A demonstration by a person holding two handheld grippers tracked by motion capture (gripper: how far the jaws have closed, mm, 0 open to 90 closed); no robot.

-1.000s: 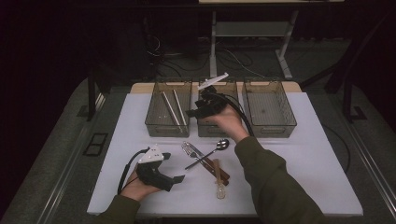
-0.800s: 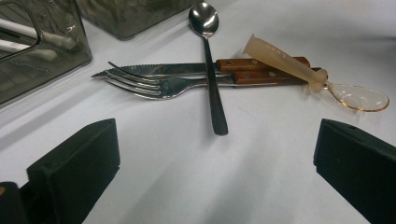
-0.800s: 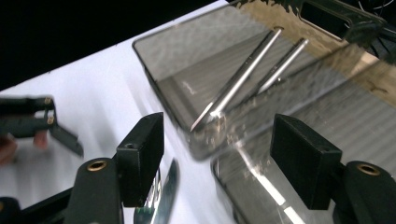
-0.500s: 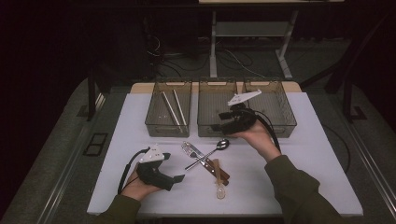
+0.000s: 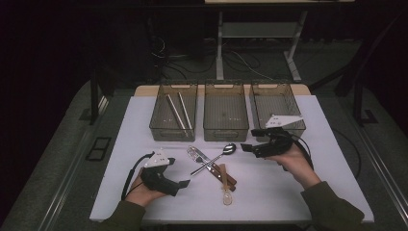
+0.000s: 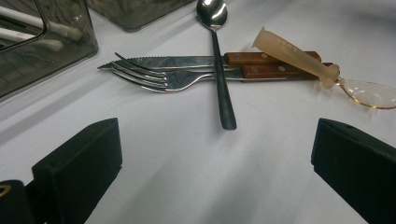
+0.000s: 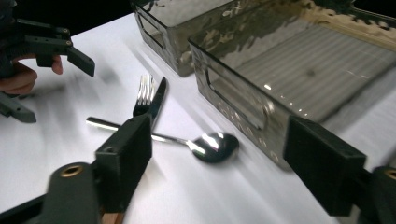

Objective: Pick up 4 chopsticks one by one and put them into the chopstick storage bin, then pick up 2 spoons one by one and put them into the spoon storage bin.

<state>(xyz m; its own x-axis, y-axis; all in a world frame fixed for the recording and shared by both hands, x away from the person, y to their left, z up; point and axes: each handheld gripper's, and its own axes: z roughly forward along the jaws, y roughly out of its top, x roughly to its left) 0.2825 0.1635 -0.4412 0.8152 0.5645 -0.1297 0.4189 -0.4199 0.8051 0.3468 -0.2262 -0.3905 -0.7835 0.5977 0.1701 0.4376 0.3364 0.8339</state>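
Three clear smoky plastic bins (image 5: 224,129) stand behind the cutlery pile; I bring my right tool (image 5: 247,147), its jaws wide, just opening and empty, toward the shiny steel spoon (image 7: 205,145) lying across fork and knife mid-table. Left tool (image 5: 183,184) rests open, empty. Next, I judge: straddle the spoon's handle and close

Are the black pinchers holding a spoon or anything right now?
No, nothing is held. The left gripper and the right gripper both stand open over bare table, and the metal spoon lies untouched.
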